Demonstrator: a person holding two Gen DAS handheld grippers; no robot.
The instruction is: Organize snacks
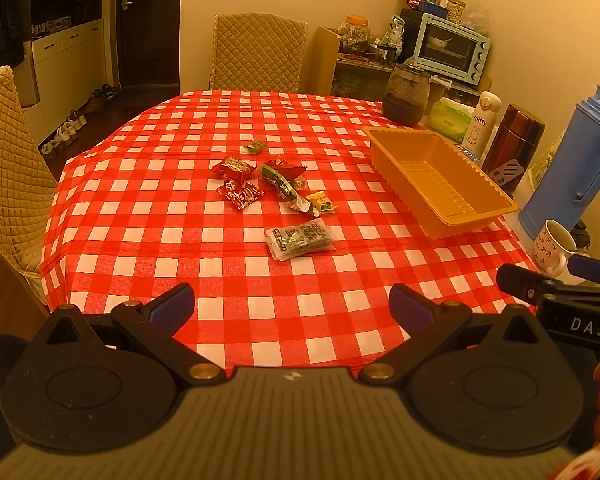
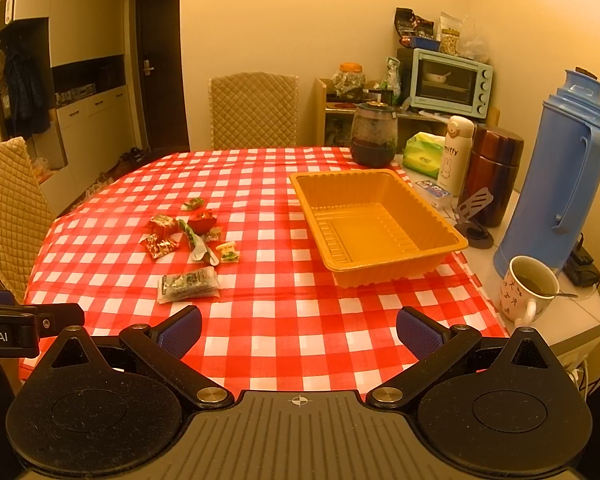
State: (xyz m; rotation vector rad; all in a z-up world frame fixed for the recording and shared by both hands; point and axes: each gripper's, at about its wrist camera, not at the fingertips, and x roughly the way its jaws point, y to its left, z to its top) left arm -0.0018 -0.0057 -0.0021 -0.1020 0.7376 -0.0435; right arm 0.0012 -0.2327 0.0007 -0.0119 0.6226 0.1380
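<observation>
Warm amber indoor light tints everything, fairly bright; source not visible. Red-and-white checked tablecloth (image 1: 260, 272) stays sharp w/ soft shadows. Fisheye bends edges, corners go black. Tall blue plastic thermos (image 2: 556, 176) curves noticeably.

"miffy" on white bottle (image 2: 455, 154) (w/ rabbit).

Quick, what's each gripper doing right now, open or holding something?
Left gripper: open, holding nothing.
Right gripper: open, holding nothing.
</observation>
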